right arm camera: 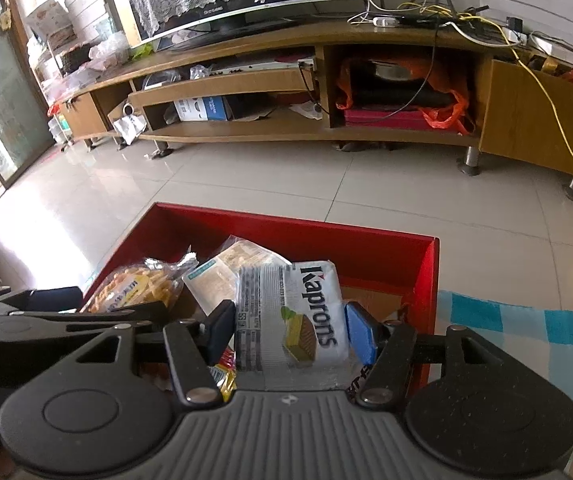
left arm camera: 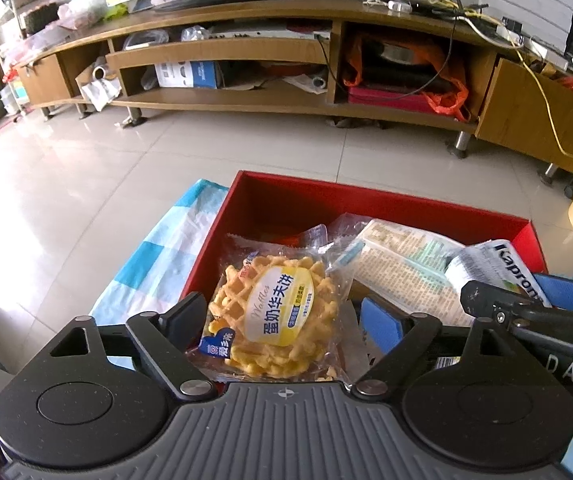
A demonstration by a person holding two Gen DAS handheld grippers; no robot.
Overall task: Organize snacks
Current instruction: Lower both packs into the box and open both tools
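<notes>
- Grippers are being counted at two, both being held over one red box.
- Left gripper: its jaws are being seen spread wide, one to each side of a single waffle packet; whether either pad is touching the wrapper cannot be told. No pinch is being shown.
- Right gripper: its jaws are being pressed against the two sides of one white wafer pack printed "Kaproms"; the pack is being held upright between the dark finger and the blue pad.
- Red box: one is being observed, open-topped, resting on a blue-and-white checked cloth, which is being seen on both sides of the box.
- Snacks inside the box are being counted at three clearly: the waffle packet at the left side, one pale printed packet lying in the middle, and the wafer pack to the right. Further small wrappers are being partly glimpsed under the right gripper, too hidden to be counted.
- Surroundings: one long wooden TV cabinet is being noted across the tiled floor, well apart from the box.
</notes>
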